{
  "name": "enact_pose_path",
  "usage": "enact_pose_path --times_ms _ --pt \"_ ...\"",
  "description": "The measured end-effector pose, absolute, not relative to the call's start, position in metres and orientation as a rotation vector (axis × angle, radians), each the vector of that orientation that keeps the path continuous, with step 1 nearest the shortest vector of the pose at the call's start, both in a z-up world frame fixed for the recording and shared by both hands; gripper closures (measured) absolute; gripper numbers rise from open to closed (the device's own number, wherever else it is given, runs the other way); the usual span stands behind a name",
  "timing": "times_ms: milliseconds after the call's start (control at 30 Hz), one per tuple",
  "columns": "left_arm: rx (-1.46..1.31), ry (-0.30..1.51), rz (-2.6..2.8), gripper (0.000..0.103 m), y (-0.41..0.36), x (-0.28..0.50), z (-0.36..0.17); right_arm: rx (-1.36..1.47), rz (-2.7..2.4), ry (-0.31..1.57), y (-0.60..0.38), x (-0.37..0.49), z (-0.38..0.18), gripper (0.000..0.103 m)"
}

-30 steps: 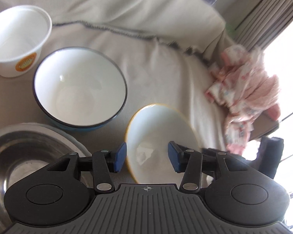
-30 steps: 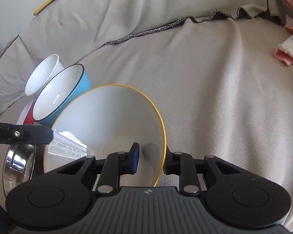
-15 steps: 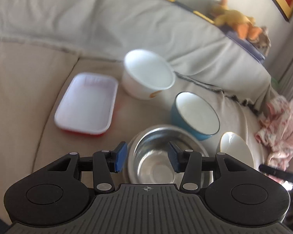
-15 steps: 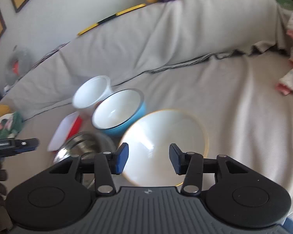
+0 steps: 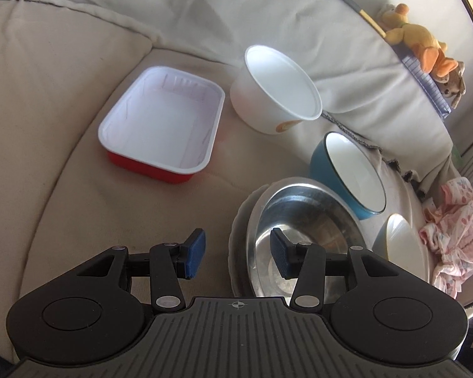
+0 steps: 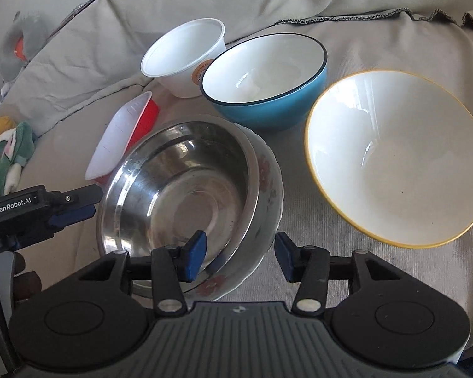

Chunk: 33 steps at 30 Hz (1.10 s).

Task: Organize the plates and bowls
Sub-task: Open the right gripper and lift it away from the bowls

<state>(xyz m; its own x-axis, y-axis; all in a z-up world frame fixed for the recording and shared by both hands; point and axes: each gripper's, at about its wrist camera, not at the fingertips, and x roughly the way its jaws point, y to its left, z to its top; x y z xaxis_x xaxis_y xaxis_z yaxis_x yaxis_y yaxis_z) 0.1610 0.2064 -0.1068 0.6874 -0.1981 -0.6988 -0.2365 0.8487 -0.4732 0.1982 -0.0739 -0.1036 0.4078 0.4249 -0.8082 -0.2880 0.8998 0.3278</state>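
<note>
Yellow-rimmed bowl [image 6: 397,157] sits free, up and right of your right claw [image 6: 240,256], whose jaws just opened, empty.

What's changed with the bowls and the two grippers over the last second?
The right gripper let go of the yellow-rimmed bowl: its jaws have just been opening, nothing is between them now, and the bowl sits on the sofa cover beside the blue bowl. The left gripper swung away from that bowl toward the steel bowl, open as before. The white tub and red tray stayed put.
</note>
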Motion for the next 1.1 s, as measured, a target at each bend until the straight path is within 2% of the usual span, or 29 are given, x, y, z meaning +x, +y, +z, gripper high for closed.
enact_pose_path --times_ms 267,633,800,967,1100 --pt "-0.624 0.869 -0.065 0.054 0.197 0.174 -0.128 0.126 0.451 1.059 -0.065 0.202 -0.115 0.054" --pt "-0.616 0.872 0.065 0.054 0.237 0.176 -0.123 0.106 0.611 1.049 -0.03 0.205 -0.116 0.054" --pt "-0.589 0.848 0.086 0.054 0.242 0.169 -0.11 0.116 0.681 1.041 -0.047 0.211 -0.108 0.055" --pt "-0.506 0.698 0.129 0.055 0.233 0.15 -0.053 0.077 0.773 0.78 -0.107 0.188 -0.049 0.055" --pt "-0.514 0.653 -0.111 0.054 0.18 0.169 -0.025 0.07 0.565 0.605 -0.171 0.185 -0.014 0.055"
